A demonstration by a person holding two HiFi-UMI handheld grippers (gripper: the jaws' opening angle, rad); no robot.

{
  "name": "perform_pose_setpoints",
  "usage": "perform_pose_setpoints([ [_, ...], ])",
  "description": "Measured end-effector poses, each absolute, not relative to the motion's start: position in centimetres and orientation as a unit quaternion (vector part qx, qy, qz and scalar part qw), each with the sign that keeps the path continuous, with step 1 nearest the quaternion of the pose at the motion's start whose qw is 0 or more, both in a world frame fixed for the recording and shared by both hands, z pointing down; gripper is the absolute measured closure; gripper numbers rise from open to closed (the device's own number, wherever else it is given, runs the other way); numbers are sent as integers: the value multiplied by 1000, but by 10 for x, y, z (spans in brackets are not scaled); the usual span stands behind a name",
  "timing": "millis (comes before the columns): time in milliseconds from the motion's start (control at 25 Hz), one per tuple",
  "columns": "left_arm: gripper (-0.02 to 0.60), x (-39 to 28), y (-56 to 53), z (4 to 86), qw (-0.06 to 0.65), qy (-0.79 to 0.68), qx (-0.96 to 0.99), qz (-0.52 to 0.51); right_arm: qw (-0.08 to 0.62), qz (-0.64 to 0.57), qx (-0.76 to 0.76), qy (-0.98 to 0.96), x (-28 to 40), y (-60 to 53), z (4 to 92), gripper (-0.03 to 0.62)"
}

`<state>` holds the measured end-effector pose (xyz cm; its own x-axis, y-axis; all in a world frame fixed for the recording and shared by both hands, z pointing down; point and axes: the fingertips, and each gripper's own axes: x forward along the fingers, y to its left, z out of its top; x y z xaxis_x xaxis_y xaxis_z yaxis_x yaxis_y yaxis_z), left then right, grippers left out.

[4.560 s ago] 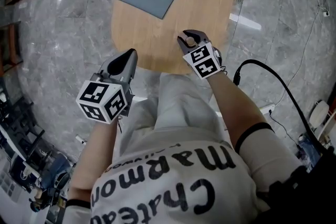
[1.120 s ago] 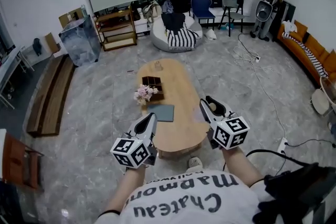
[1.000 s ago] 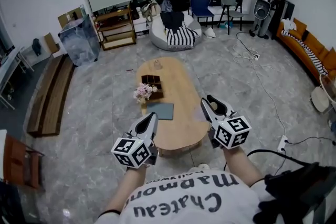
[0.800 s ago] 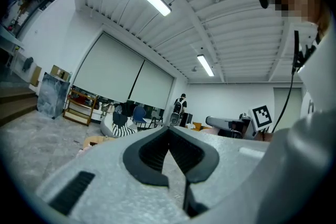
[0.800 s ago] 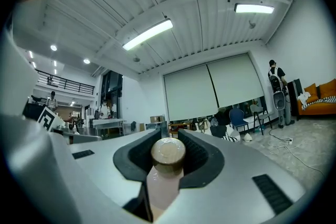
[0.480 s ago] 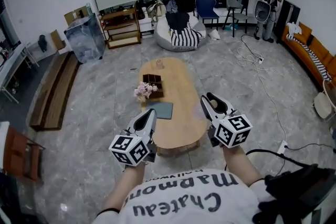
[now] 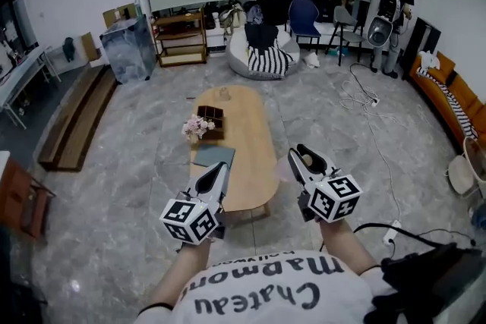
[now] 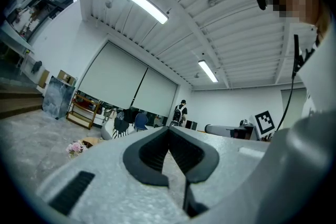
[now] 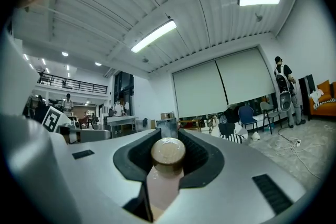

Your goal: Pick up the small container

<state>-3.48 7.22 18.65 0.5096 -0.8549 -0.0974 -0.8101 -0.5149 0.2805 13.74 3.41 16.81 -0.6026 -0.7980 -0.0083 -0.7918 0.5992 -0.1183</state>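
1. Pinkish small container (image 9: 165,176) with a tan cap sits clamped in the right hand-held gripper (image 7: 305,158), held up beside the oval wooden worktop (image 7: 254,163).
2. Empty, the left hand-held gripper (image 7: 216,173) has its jaws together.

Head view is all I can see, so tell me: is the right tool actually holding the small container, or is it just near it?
Observer: It is holding it. In the right gripper view the right tool is clamped on the small container, a pale bottle.
Operator: Which way does it lie?
Observer: Lengthwise between the jaws, with its round tan cap toward the tips.
Operator: And the left tool?
Observer: In the left gripper view the left tool has its jaws closed together, with nothing between them.
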Motion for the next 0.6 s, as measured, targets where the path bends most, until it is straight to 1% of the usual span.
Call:
perform_pose_setpoints([
  [400,571,51,114,203,109,-497,854,-111,19,-61,-420,905,214,78,184,493],
  [600,571,80,134,214,113,-506,849,-107,12,-64,-413,908,242,93,192,493],
])
